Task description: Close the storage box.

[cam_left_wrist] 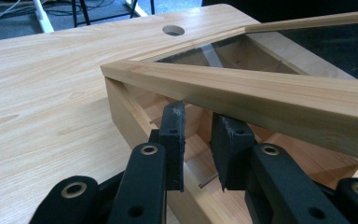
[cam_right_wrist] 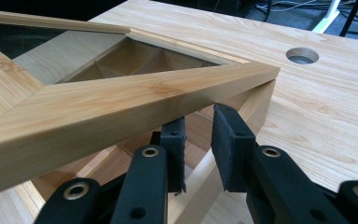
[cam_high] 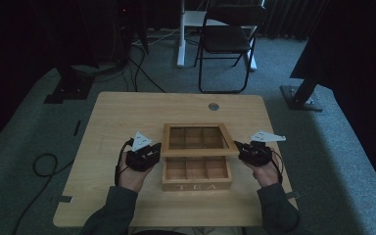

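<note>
A wooden tea box (cam_high: 197, 186) marked TEA stands at the table's front middle, its compartments showing. Its glass-paned lid (cam_high: 199, 152) is raised at the front and tilts back. My left gripper (cam_high: 157, 148) sits at the lid's front left corner, my right gripper (cam_high: 239, 147) at its front right corner. In the left gripper view the jaws (cam_left_wrist: 198, 116) reach just under the lid's rail (cam_left_wrist: 261, 93), a narrow gap between them and nothing in it. The right gripper (cam_right_wrist: 200, 123) stands the same way under the lid (cam_right_wrist: 98, 107), above the box wall (cam_right_wrist: 256, 100).
The wooden table (cam_high: 127, 112) has a round cable hole (cam_high: 213, 106) behind the box. A folding chair (cam_high: 227, 39) and stand bases are on the carpet beyond the far edge. A cable loop (cam_high: 41, 164) lies on the floor at left.
</note>
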Demonstrator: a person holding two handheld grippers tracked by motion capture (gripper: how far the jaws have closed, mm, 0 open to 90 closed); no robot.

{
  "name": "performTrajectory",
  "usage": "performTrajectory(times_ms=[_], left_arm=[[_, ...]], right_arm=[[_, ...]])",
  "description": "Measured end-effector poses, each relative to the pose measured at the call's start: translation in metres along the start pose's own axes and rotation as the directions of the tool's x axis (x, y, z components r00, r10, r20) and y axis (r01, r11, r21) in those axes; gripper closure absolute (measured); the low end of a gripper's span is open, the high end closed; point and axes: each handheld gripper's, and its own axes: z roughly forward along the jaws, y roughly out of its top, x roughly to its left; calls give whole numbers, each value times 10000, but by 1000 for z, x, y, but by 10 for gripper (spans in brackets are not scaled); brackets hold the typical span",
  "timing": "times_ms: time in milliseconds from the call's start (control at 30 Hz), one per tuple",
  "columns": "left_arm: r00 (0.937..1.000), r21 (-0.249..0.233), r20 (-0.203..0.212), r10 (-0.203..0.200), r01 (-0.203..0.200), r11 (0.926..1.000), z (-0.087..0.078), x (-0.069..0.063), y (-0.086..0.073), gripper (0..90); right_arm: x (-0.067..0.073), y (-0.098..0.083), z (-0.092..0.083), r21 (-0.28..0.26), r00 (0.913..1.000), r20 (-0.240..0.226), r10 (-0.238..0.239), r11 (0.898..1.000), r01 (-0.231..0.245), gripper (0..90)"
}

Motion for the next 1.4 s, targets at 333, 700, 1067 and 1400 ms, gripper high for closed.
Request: performTrajectory(times_ms=[333,700,1067,1400], left_arm=[[9997,5,244,43,-43,10000,2,-2,-7,751],[9996,25,261,54,-55,10000,1,-2,-13,751],[9997,214,245,51,-56,9998,3,-1,-22,752],[9996,253,268,-6,-1,9997,3,-1,-28,752]], right_arm=[[2,-7,1,50,9999,-153,60,10000,-60,747],[3,-15,-3,-154,9993,-309,217,9996,-222,743],[4,-28,-1,-187,9980,-393,494,9986,-502,745],[7,-38,0,-253,9966,-586,581,9979,-596,748]])
